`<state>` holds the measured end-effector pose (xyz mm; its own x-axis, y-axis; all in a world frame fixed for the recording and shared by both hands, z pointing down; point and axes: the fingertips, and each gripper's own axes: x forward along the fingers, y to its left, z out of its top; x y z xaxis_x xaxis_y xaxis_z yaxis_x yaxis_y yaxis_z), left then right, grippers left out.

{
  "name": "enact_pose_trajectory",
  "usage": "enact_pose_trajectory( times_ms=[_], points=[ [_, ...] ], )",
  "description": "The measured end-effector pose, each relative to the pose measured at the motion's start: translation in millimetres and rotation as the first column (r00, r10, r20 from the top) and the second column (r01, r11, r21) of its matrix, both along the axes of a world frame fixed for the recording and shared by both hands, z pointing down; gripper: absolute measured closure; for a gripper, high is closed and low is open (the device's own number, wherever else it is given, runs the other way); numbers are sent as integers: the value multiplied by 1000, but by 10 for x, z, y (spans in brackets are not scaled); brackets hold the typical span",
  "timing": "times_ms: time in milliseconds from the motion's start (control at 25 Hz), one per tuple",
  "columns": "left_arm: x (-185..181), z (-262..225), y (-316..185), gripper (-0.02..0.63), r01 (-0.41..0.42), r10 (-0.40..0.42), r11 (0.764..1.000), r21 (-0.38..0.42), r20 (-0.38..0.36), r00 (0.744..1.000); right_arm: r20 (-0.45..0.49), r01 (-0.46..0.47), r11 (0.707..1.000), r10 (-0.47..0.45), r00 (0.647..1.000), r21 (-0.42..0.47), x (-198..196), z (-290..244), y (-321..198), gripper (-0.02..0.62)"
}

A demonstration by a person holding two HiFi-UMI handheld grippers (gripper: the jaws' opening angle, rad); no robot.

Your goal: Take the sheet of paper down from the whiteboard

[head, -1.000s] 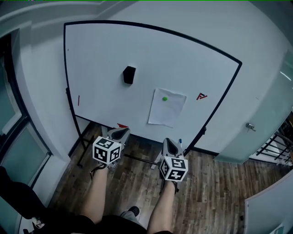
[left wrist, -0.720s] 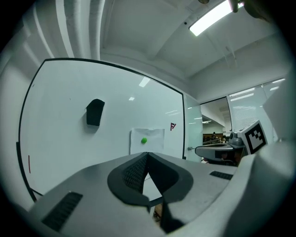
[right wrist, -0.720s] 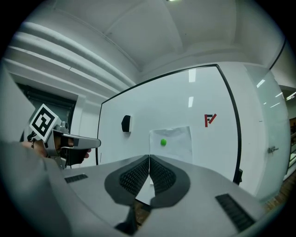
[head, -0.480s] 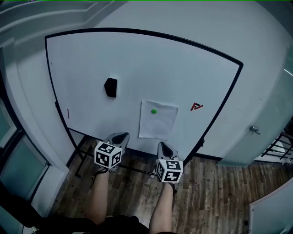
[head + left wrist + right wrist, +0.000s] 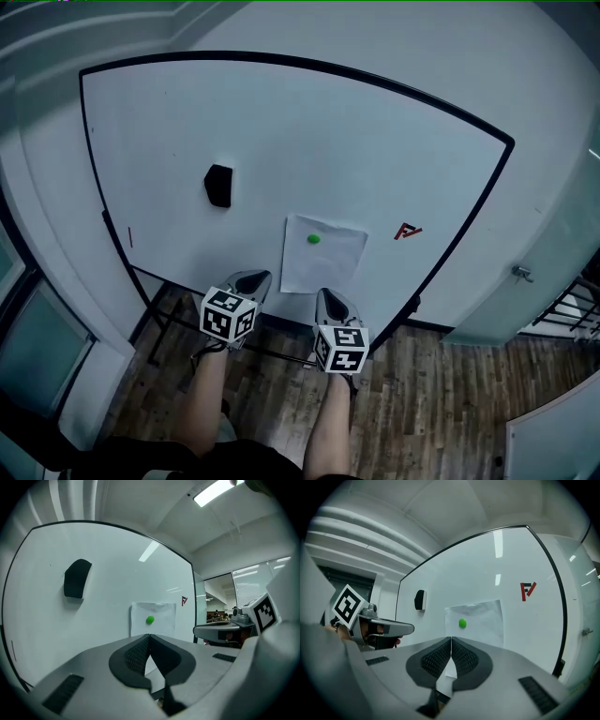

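Approach | sheet of paper [image 5: 323, 253] nearer than a second ago, 12 o'clock of right gripper [image 5: 328, 296], untouched | left gripper [image 5: 254, 278] and right both closed, empty | green dot [image 5: 313, 238] probably a magnet.

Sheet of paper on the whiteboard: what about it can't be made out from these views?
- Lower part of the sheet of paper: hidden behind the left gripper in the left gripper view, and behind the right gripper in the right gripper view.
- Green dot on it, magnet or sticker: too small in every view.
- Any faint print: too small, head view.
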<state>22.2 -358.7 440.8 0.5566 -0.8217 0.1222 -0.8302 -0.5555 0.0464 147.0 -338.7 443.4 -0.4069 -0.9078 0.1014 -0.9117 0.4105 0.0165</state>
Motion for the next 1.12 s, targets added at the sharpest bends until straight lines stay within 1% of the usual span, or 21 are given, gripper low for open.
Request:
enact_pose_trajectory(
  times_ms=[280, 480, 600, 760, 880, 1040, 1120],
  points=[
    [-55, -14, -533, 584, -51, 51, 999, 1, -14, 999, 3, -67, 998, 67, 998, -6, -72, -3, -459, 571],
    [-51, -46, -907, 584, -100, 100, 995, 6, -20, 995, 20, -105, 994, 105, 994, 7, -134, -88, -780, 571],
    [-28, -50, -1069, 584, -126, 126, 992, 7, -22, 992, 17, -127, 992, 127, 992, -4, -148, -43, -928, 571],
    [41, -77, -1215, 584, -164, 165, 986, 22, -36, 986, 10, -158, 987, 158, 987, -15, -95, 1, -1066, 571],
    [105, -97, -1274, 584, -200, 201, 979, 31, -51, 978, 27, -169, 986, 169, 985, -15, -59, 15, -1126, 571],
    [171, -146, -1341, 583, -213, 216, 976, 45, -54, 975, 24, -178, 984, 178, 984, -18, -41, 29, -1176, 571],
    [220, -160, -1357, 559, -228, 231, 973, 45, -59, 971, 24, -179, 984, 179, 983, -19, -36, 24, -1192, 571]
  ],
)
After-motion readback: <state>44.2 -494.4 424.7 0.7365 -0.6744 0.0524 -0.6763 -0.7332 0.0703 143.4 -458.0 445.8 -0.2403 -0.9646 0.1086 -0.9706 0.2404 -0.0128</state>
